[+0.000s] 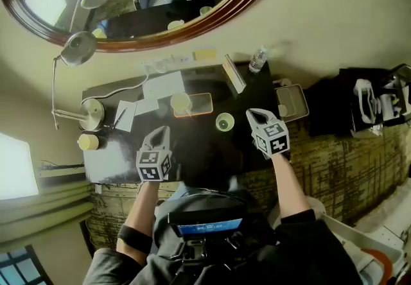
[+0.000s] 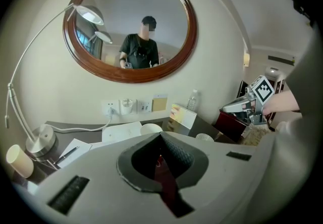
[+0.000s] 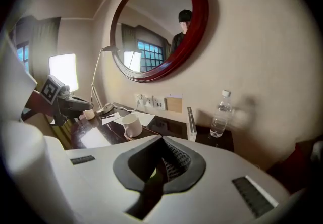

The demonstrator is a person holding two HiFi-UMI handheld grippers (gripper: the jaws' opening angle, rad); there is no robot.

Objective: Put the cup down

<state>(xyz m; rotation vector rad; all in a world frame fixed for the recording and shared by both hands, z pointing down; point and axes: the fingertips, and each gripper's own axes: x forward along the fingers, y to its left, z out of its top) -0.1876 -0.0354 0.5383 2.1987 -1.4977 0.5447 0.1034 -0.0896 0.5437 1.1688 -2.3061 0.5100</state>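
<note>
The pale green cup stands upright on the dark desk, right of the desk's middle and clear of every edge, with bare desktop all round it. The right gripper hangs over the desk's right end. Its jaws are pressed together with nothing between them, and its tips are near the cup but apart from it. The left gripper is over the front-left part of the desk, its jaws likewise closed and empty, with open dark surface ahead of it.

Toward the back of the desk a white mug sits on an orange-rimmed tray. Sheets of paper lie behind the tray, reaching the desk's back edge. A desk lamp has its base at the desk's left end, with a pen on a notepad beside it. A paper cup stands at the front-left corner, very close to the edge.

At the back right of the desk stand an upright card and a water bottle, which is near the wall. A small grey tray appears to overhang the desk's right edge, though the head view is too warped to be sure. The widest clear stretch is the front half of the desk, between the two grippers. An oval mirror hangs on the wall behind the desk.
</note>
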